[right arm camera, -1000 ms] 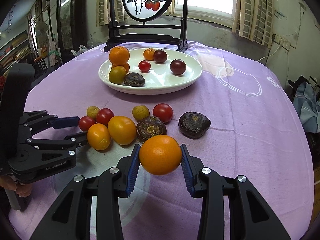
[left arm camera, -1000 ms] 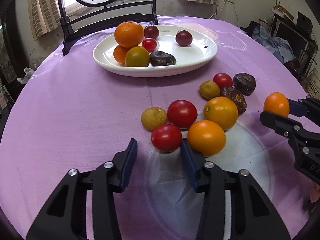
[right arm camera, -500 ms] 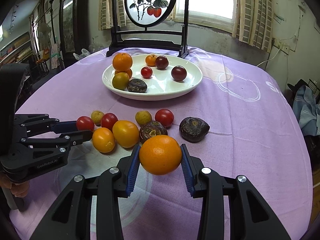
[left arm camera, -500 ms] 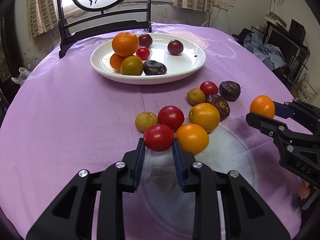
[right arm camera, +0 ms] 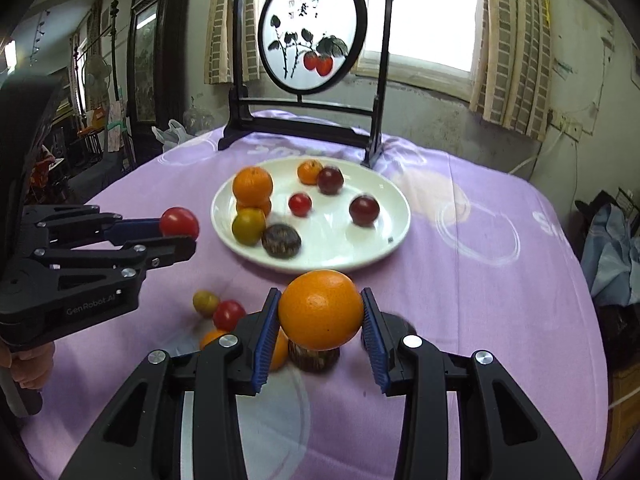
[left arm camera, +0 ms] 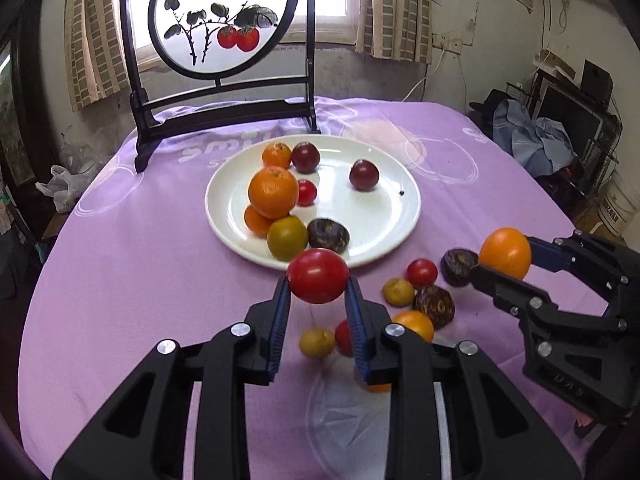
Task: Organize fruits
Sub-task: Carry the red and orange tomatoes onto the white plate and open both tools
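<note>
My left gripper (left arm camera: 318,294) is shut on a red tomato (left arm camera: 318,276) and holds it in the air above the purple tablecloth, near the front rim of the white plate (left arm camera: 400,216). It also shows in the right wrist view (right arm camera: 180,232), with the tomato (right arm camera: 179,222). My right gripper (right arm camera: 320,320) is shut on an orange (right arm camera: 320,310), also raised near the plate (right arm camera: 384,236); it shows in the left wrist view (left arm camera: 506,258). The plate holds several fruits. Loose fruits lie on the cloth (left arm camera: 420,272) below both grippers.
A black-framed round painted screen (left arm camera: 220,20) stands at the table's far edge behind the plate. The round table's edge curves off on all sides. Clutter and clothes (left arm camera: 536,136) lie off the table to the right.
My left gripper closed on the red tomato and lifted it up toward the plate. My right gripper rose with the orange and moved toward the plate too.
</note>
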The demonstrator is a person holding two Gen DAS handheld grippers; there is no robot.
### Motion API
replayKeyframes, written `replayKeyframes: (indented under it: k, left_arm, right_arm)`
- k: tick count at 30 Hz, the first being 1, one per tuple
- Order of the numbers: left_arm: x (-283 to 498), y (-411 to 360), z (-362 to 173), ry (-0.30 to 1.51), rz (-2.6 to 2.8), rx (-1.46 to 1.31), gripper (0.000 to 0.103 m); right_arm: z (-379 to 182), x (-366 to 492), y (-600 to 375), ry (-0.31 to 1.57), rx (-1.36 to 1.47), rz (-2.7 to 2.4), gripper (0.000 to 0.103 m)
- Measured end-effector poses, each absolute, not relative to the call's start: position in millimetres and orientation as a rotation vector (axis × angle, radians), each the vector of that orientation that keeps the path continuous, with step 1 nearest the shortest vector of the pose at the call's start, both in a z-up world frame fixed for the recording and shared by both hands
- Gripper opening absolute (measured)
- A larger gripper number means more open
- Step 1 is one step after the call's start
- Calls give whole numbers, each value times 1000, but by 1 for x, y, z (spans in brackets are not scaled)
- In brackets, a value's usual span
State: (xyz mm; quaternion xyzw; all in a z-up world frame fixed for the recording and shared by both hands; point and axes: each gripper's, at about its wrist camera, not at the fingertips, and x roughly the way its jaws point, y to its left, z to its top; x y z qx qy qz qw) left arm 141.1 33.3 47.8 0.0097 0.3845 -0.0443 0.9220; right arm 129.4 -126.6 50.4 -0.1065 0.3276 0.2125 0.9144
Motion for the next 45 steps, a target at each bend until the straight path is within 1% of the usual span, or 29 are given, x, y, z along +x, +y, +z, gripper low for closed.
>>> replayKeyframes:
  k: [5,11,17,24,25,26,27,28,29,36,38,45]
  left_arm:
    - [177,34,60,780,-73,-16,27]
    - [228,31,60,802,-31,-24,27]
    - [260,26,51,831,-16,-15,27]
    - [278,22,42,845,-7,-15,27]
    - [280,22,42,850,-12,-26,30]
    - [281,22,42,852,-18,-38,40]
    - [281,22,43,845,-20,-45,47]
    - [279,21,45,832,-6,-38,56]
    - [277,20,48,816,7,-27,59]
    - [256,23,58,804,-11,-31,60]
    - [247,24,60,801,-17,-32,63]
    - [204,19,56,803,-50,-22,64]
  right_arm:
    - [54,157,-110,661,-222,447,40]
    - [43,199,-98,700,-214,417,40]
    - [27,229,-93,743,-211,396,40]
    - [14,246,-90,774,-198,384,41]
    - [13,247,-90,778,-193,384,42]
    - [13,247,-90,782,-191,381,49]
    - [14,246,-91,778,-187,374,52]
    - [15,245,-92,774,-184,373,53]
    - [16,243,-94,773,-180,379,54]
    - [25,224,-114,761,-140,373,56]
    - [26,217,-123,763,-119,372,57]
    - [28,188,-152,766,-80,352,58]
